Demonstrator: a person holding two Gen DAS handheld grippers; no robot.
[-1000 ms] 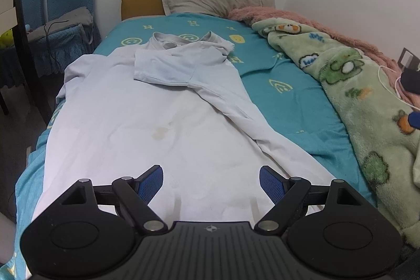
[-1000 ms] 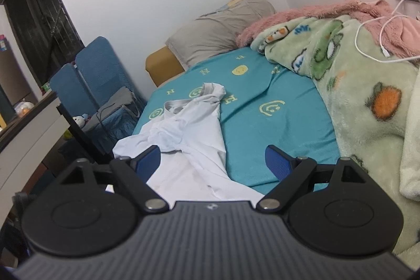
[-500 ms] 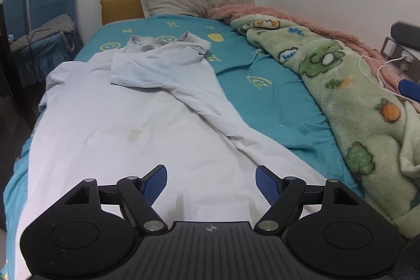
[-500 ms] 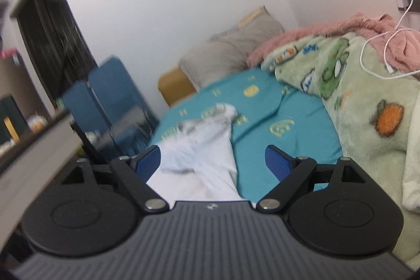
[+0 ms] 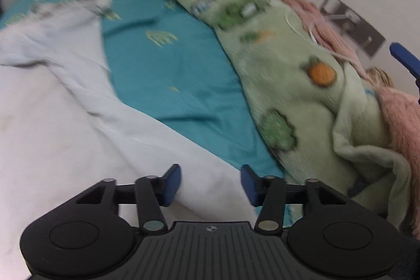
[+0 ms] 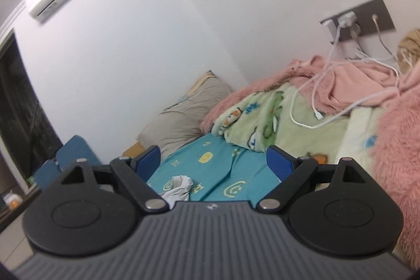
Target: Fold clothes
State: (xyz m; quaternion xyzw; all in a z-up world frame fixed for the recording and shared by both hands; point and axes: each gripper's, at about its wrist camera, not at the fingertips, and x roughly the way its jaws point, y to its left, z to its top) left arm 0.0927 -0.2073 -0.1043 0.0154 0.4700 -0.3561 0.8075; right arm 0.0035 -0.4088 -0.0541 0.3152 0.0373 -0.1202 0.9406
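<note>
While the left-wrist view was motion-blurred, entries were taken as follows.

Left gripper: jaws were part-way apart and closing; white fabric lay below and between the blue pads, but no pinch on it could be made out.

Right gripper: jaws stood wide apart with nothing between them; it pointed nearly level toward the head of the bed, above the sheet.

White shirt: was spread across the near left part of the bed, its lower edge running under the left gripper; the collar end lay bunched farther up the sheet, toward the pillow.

Teal sheet: was bare between the shirt and the blanket, with yellow printed motifs.

Green blanket: was heaped along the wall side of the bed, touching the sheet's edge; cartoon print.

Pink fleece: lay behind and over the green blanket, against the wall.

White cable: trailed from the wall socket down onto the pink fleece and blanket.

Pillow: grey, at the head of the bed.
</note>
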